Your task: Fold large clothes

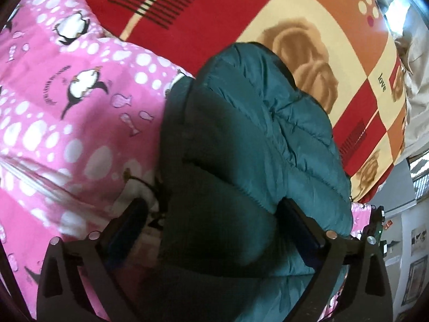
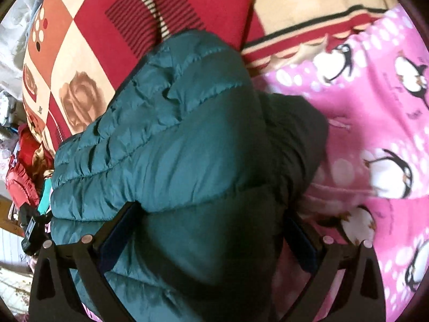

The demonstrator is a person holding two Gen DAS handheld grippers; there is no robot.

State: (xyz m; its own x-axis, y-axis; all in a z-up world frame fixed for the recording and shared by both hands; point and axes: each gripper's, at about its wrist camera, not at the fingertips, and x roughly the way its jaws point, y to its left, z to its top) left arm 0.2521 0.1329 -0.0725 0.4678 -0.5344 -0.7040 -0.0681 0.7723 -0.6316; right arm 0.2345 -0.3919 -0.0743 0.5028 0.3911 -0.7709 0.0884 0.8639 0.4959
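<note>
A teal quilted puffer jacket [image 1: 254, 123] lies bunched on the bed, partly over a pink blanket. In the left wrist view my left gripper [image 1: 213, 214] points down at the jacket's near end with its jaws wide apart. The jacket bulges between the fingers; the left finger [image 1: 134, 214] stands clear of the cloth. In the right wrist view the same jacket [image 2: 174, 134] fills the middle. My right gripper [image 2: 209, 217] straddles a fold of it with jaws spread wide, not pinching.
A pink penguin-print blanket [image 1: 67, 94] [image 2: 375, 107] lies beside and under the jacket. A red, cream and orange patterned bedsheet [image 1: 308, 13] [image 2: 93, 26] covers the bed beyond. Red clothing and clutter [image 2: 21, 177] sit off the bed's edge at the left.
</note>
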